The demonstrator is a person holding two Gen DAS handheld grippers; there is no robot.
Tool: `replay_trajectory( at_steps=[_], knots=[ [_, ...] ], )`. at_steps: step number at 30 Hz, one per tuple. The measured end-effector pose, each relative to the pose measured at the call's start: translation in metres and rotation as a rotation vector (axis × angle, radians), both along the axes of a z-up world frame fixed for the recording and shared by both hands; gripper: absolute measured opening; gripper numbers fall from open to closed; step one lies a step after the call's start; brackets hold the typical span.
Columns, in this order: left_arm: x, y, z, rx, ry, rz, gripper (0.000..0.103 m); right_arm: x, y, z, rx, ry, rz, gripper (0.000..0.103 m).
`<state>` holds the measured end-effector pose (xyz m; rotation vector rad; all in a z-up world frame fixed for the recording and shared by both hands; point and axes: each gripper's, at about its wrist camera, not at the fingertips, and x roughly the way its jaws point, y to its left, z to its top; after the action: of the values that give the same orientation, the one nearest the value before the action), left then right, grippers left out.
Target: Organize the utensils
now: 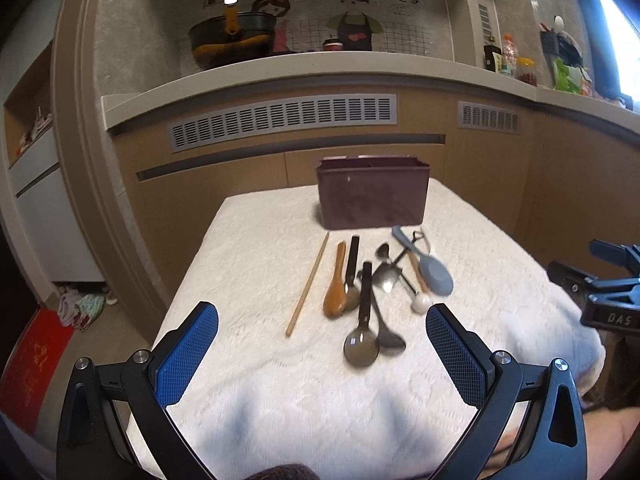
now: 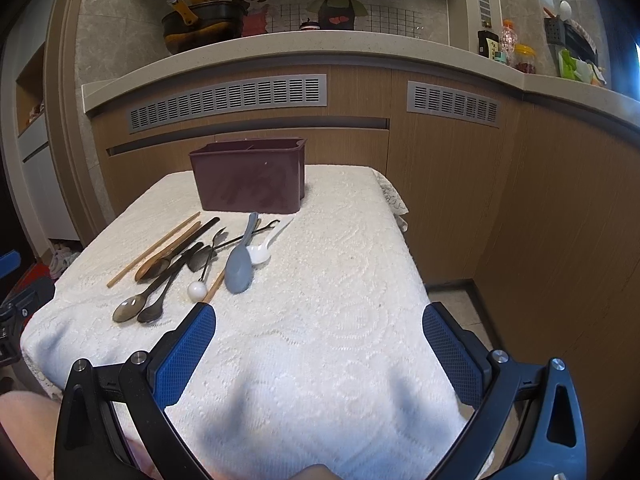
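Observation:
A dark maroon utensil box with inner dividers stands at the far side of the white cloth-covered table. In front of it lies a loose pile of utensils: a wooden chopstick, a brown wooden spoon, dark plastic spoons, a grey-blue rice paddle, a white ceramic spoon and a white ball-ended stick. My left gripper hovers open just short of the pile. My right gripper is open over bare cloth, right of the pile.
Wooden cabinets with grey vents and a stone counter rise behind the table. A black pan with a yellow handle and jars sit on the counter. The table's right edge drops to the floor.

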<state>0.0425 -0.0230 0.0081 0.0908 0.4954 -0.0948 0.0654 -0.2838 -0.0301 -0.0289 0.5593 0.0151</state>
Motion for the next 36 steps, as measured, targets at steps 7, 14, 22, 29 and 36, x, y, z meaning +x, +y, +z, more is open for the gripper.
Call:
replay_trajectory(
  at_steps=[7, 14, 22, 29, 36],
  knots=[
    [0.056, 0.005, 0.011, -0.060, 0.026, -0.003, 0.103, 0.041, 0.011, 0.004, -0.093, 0.008, 0.022, 0.103],
    [0.114, 0.024, -0.006, -0.055, 0.165, 0.041, 0.103, 0.093, 0.027, -0.001, -0.151, 0.079, 0.070, 0.103],
    [0.130, 0.026, -0.042, 0.022, 0.281, -0.025, 0.103, 0.126, 0.048, -0.001, -0.230, 0.099, 0.094, 0.103],
    [0.104, 0.039, -0.039, -0.074, 0.193, -0.035, 0.103, 0.126, 0.048, -0.025, -0.024, 0.227, 0.201, 0.102],
    [0.114, 0.062, -0.038, -0.143, 0.227, 0.050, 0.103, 0.097, 0.090, -0.042, -0.069, 0.257, 0.380, 0.047]
  ],
)
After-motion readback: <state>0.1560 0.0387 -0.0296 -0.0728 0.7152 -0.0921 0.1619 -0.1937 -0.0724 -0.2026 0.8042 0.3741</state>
